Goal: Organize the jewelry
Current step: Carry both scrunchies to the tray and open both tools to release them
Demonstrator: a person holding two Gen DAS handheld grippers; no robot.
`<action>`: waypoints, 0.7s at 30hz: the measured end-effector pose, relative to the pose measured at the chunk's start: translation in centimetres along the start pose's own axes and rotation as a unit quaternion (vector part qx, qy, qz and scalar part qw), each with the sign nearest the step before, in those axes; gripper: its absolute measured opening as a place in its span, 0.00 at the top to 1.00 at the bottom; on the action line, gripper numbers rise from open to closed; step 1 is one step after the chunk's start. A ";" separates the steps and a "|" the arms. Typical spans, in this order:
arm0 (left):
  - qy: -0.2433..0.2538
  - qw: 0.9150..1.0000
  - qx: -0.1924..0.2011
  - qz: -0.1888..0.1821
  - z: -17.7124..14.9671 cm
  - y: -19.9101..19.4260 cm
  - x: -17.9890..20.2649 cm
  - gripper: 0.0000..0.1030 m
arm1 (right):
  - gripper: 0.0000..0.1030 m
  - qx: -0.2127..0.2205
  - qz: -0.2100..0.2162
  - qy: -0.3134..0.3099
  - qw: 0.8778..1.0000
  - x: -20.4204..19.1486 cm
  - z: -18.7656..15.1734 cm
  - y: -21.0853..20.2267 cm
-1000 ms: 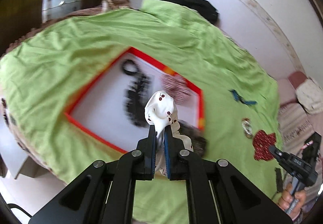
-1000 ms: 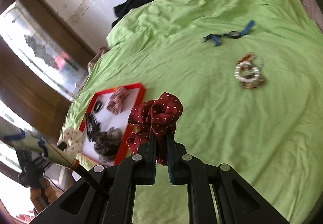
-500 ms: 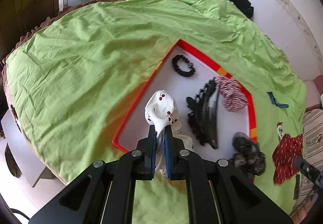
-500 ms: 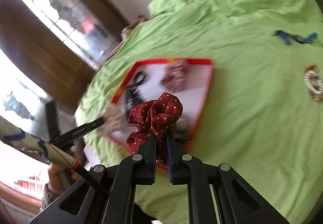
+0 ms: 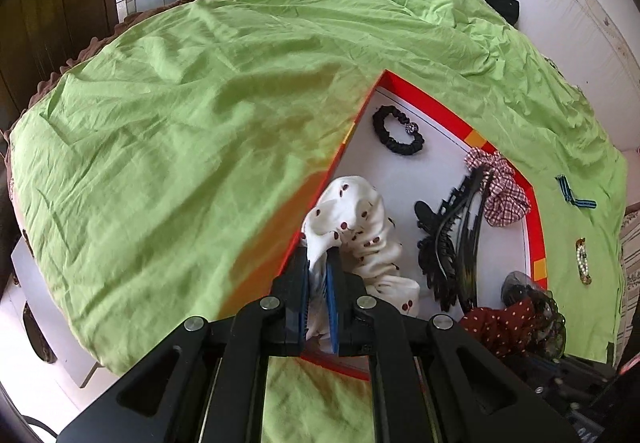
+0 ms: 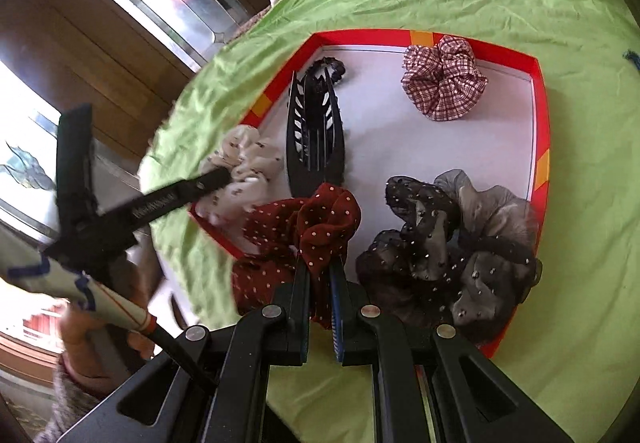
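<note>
A white scrunchie [image 5: 356,227] with dark red spots is being pinched between the closed jaws of the left gripper [image 5: 319,275], and it is being held over the near left corner of the red-rimmed tray [image 5: 536,239]. In the right wrist view the same scrunchie [image 6: 244,167] is being seen at the tray's left edge, gripped by the left gripper [image 6: 222,176], whose handle is being held by a hand [image 6: 100,331] at the lower left.

A dark red scrunchie [image 6: 312,227] with white dots is being clamped in the closed jaws of the right gripper [image 6: 319,275], and it is being held over the near edge of the tray [image 6: 540,91]. From the left wrist camera this scrunchie [image 5: 504,327] is being shown at the tray's near right corner.

Inside the tray, on its white floor, a black hair claw [image 6: 316,127] is being shown lying in the middle, a thin black hair tie [image 5: 398,129] at the far corner, a red checked scrunchie [image 6: 444,77] against the far rim, and a grey sheer scrunchie [image 6: 452,243] with small beads at the near right.

The tray is being supported on a crumpled green sheet [image 5: 192,115]. To the right of the tray, on the sheet, a blue ribbon piece [image 5: 570,195] and a beaded bracelet [image 5: 582,261] are being shown lying apart from each other
</note>
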State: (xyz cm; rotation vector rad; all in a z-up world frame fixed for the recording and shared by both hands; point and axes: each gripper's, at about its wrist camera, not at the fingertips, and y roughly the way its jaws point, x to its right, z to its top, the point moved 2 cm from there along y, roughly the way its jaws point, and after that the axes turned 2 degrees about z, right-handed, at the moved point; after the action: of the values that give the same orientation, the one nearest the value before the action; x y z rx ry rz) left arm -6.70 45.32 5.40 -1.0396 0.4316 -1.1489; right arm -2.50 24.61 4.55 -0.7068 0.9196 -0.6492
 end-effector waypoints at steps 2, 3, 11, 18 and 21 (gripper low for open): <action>-0.001 1.000 -0.001 -0.005 0.3 0.3 0.0 0.92 | 0.91 0.001 -0.020 -0.010 1.000 0.0 0.1 0.3; 0.001 1.000 0.000 -0.003 0.4 0.4 0.2 0.92 | 0.91 0.002 -0.031 -0.015 0.999 0.1 0.2 0.5; 0.001 1.000 0.006 0.004 0.7 0.4 0.8 0.86 | 0.90 -0.004 -0.057 -0.030 0.998 0.4 0.1 1.3; 0.004 1.000 0.029 0.007 0.4 -2.3 1.1 0.64 | 0.72 0.011 -0.062 -0.043 0.997 -0.5 -0.4 0.5; -0.008 0.998 0.053 0.013 0.2 -4.5 1.0 0.57 | 0.62 0.022 -0.052 -0.043 0.997 -0.9 -0.6 -0.7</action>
State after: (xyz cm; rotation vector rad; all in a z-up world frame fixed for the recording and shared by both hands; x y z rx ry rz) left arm -8.58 44.36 9.45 -0.9484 0.3667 -1.1283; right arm -3.52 24.70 5.24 -0.7407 0.7911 -0.7247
